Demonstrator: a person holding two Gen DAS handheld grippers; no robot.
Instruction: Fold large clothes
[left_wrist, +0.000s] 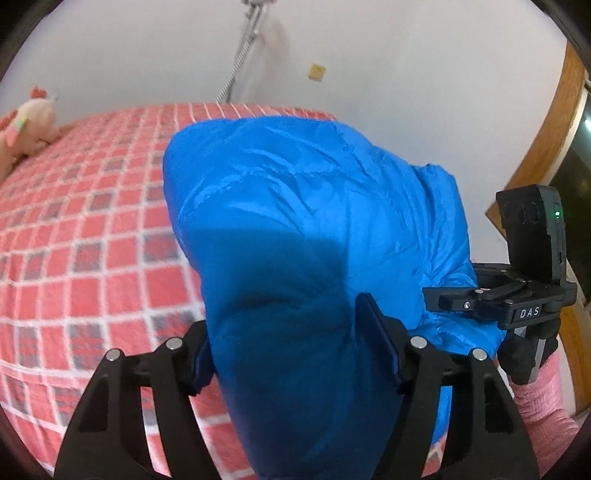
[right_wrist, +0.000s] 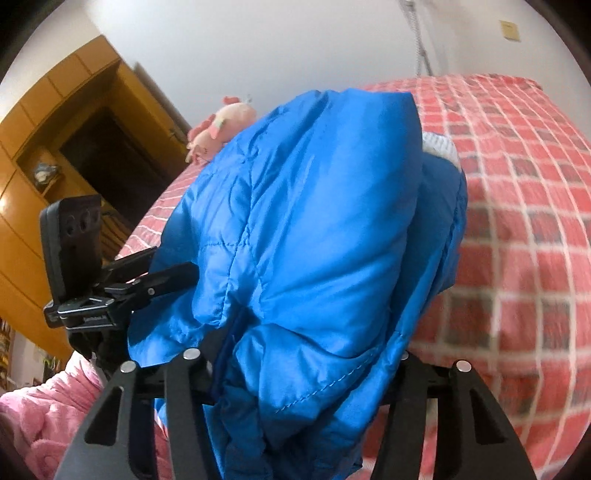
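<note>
Both grippers have a blue puffy jacket (left_wrist: 314, 229) bunched up and held above the bed (left_wrist: 92, 258), which has a red checked cover. The left gripper (left_wrist: 295, 350) has its two fingers clamped on a thick wad of the jacket, fabric filling the whole gap between them and spilling down past the fingers. The right gripper (right_wrist: 306, 373) is doing the same on its end: fingers pinching a fat fold, with stitched seams running across the fabric right in front of the lens. In the left view the right gripper shows at the jacket's right edge, its tips pushed into the fabric, held by a black-gloved hand (left_wrist: 524, 350) with a fuzzy pink sleeve (left_wrist: 543, 406) behind it.

A bit of pale lining or cuff (right_wrist: 439, 146) peeks out at the jacket's far end, hard to say which since it's blurry. Past the jacket, a pink plush toy (right_wrist: 221, 129) lies at the far edge of the bed near the white wall (left_wrist: 147, 55). A wooden wardrobe (right_wrist: 55, 122) stands left of the jacket in the right view.
</note>
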